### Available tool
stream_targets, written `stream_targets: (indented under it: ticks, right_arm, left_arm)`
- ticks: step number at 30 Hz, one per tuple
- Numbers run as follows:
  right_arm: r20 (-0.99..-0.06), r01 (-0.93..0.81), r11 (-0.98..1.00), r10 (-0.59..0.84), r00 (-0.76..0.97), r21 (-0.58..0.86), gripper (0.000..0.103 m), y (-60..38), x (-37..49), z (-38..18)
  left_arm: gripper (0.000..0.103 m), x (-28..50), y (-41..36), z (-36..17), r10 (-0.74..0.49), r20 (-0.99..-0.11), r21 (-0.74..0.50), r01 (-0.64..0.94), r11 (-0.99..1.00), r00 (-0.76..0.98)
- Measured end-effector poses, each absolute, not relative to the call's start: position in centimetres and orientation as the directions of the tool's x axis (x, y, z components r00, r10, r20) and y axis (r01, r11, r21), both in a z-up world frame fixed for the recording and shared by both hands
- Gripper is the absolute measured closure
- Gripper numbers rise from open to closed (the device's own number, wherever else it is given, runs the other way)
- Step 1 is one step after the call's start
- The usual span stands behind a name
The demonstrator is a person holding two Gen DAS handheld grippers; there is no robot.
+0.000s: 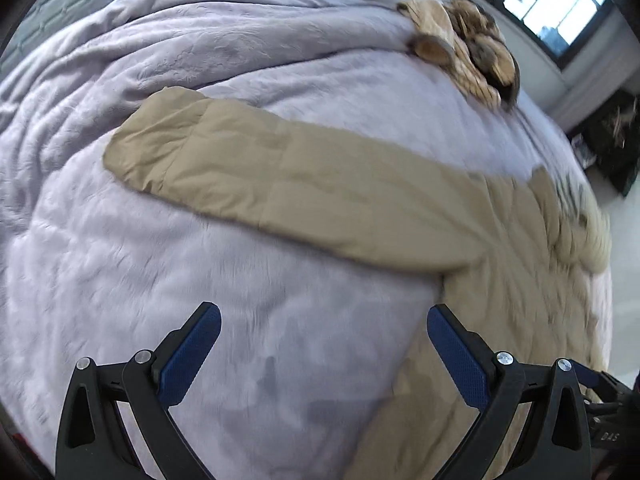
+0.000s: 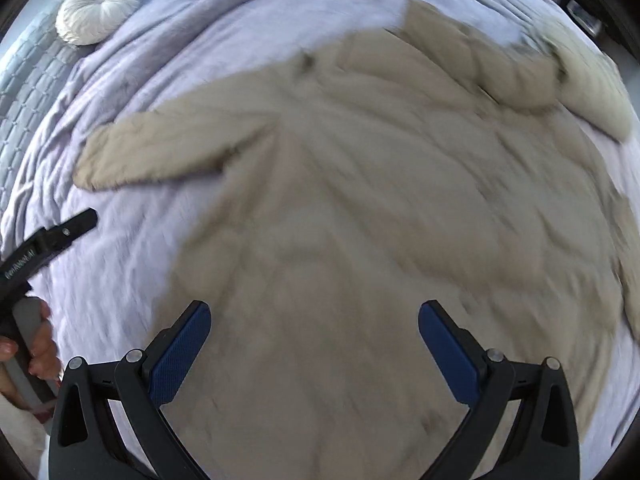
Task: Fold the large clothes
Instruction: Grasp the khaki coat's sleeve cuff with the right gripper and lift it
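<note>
Tan padded coat (image 2: pixel 360 200) spread flat on lavender bedcover (image 1: pixel 120 280), filling the space ahead of the right gripper (image 2: pixel 314 344) and lying ahead and right of the left gripper (image 1: pixel 324 352), one sleeve (image 1: pixel 248 168) stretched out beyond it; both grippers released, jaws wide, holding nothing, above the fabric. Likely risk: slippery bulk sliding or bunching if pinched through one layer only. Blurred throughout; far sleeve, collar and hem hard to make out.
</note>
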State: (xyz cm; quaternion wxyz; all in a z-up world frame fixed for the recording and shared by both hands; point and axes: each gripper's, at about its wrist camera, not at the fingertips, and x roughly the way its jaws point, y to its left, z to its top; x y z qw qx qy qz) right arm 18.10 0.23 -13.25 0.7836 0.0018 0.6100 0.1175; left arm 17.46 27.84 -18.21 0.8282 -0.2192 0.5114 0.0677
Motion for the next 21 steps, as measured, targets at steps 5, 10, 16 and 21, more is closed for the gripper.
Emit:
stream_targets:
  ticks: [5,10,16,21]
  right_arm:
    - [-0.938,-0.215,0.964,0.213,0.274,0.156,0.002,4.3,23.1,-15.1]
    - [-0.922,-0.177,0.956,0.277,0.271,0.235,0.089,6.0,26.8,-17.3]
    - [-0.91,-0.161,0.958,0.277,0.31,0.237,0.094,7.3,29.3,-20.0]
    - [-0.924,-0.138,0.963,0.261,0.28,0.23,0.095,7.1,29.7,-22.6]
  left_arm:
    - [0.0,19.7,31.2,-21.2,-0.153,-0.842,-0.388,-0.385,0.837,0.517]
    - [0.0,20.1,34.2,-23.9,-0.153,-0.827,-0.444,-0.463,0.767,0.54]
    - [0.0,21.6,37.6,-26.0,-0.062,-0.817,-0.438,-0.547,0.713,0.573]
    - [0.032,24.2,39.7,-27.3,0.065,-0.83,-0.372,-0.637,0.675,0.554]
